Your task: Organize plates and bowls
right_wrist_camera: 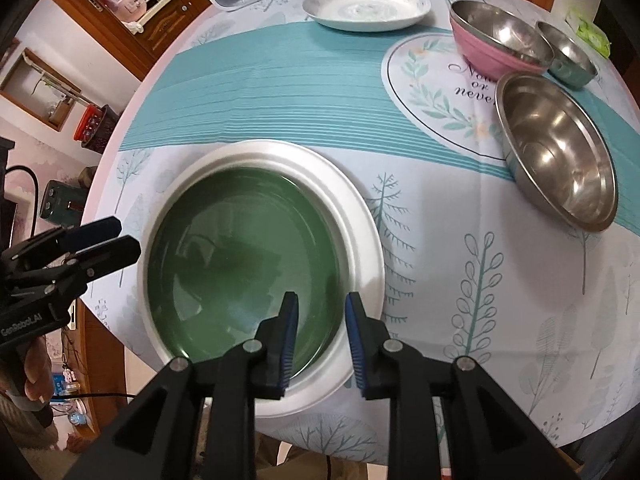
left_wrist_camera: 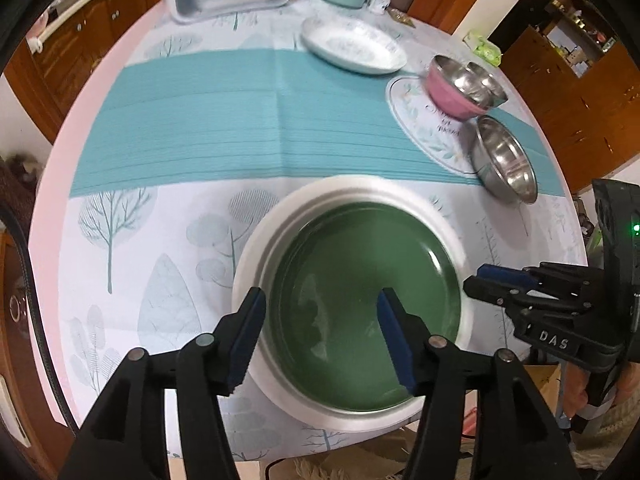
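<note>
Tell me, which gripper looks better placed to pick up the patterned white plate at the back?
Probably the left. The patterned plate lies ahead of the open left gripper; the right gripper sits nearer the steel bowls side. Both hover over the green plate.

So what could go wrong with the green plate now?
1. The white plate holding the green plate sticks out past the table edge, so a bump might tip both off.
2. The right tool is open around the plates' near rim; a weak pinch could let the smooth green plate slide.
3. The left tool hovers close above and might knock it.
</note>
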### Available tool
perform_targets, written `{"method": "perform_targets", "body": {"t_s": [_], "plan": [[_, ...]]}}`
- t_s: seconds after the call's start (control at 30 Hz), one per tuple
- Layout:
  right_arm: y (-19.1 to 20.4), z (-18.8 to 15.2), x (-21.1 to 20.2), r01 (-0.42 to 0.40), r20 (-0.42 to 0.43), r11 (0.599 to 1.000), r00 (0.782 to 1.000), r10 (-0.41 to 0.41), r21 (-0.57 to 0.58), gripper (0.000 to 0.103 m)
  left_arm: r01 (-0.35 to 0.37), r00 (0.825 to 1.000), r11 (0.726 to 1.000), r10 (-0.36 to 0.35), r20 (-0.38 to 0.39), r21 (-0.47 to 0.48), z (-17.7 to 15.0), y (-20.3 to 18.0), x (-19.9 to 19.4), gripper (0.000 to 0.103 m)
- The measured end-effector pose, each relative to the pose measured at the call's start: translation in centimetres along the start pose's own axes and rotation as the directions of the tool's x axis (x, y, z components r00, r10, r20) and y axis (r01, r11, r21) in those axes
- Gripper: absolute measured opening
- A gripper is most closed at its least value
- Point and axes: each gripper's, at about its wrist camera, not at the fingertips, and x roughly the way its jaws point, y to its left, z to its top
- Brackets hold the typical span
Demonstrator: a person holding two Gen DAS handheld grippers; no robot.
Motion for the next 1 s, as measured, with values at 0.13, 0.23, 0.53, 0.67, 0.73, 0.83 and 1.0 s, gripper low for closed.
{"method": "perform_targets", "body": {"t_s": [0.13,0.23,0.53,0.67,0.73,0.83,1.0], "plan": [[0.2,-0.4,-0.6,-0.003,0.013,1.000,1.000,0.003,-0.020,0.024,-0.024,0.999,0.999,0.023,0.035,0.032,0.0,-1.1,-1.2,0.064],[0.4,-0.6,-1.1,-0.014,0.020,1.000,1.000,0.015,-0.028,0.024,-0.035,0.998,0.998,0.032,0.056,0.043,-0.2,-1.8,-2.3,0.069],[0.6,-1.6,-4.5,-0.036,0.076,0.996,0.996,0.042,-0.076,0.024,-0.034,0.992,0.999,0.030,0.123,0.032,0.5,-4.2,-6.1,0.075],[0.1,-1.9,-7.4,-0.032,0.130,0.994,0.990,0.046,-0.108,0.024,-0.058,0.983,0.997,0.048,0.178,0.050,1.4,-5.8,-8.8,0.076],[-0.2,-1.8,-9.0,-0.023,0.163,0.992,0.986,0.043,-0.123,0.024,-0.072,0.974,0.996,0.058,0.219,0.055,2.1,-6.7,-10.5,0.077],[-0.7,-1.5,-11.3,-0.013,0.207,0.991,0.978,0.041,-0.135,0.024,-0.086,0.958,0.994,0.065,0.280,0.064,3.2,-8.1,-13.4,0.081],[-1.9,-0.2,-15.4,-0.008,0.286,0.989,0.957,0.051,-0.147,0.037,-0.160,0.919,0.983,0.114,0.377,0.093,5.2,-9.9,-17.6,0.090]]}}
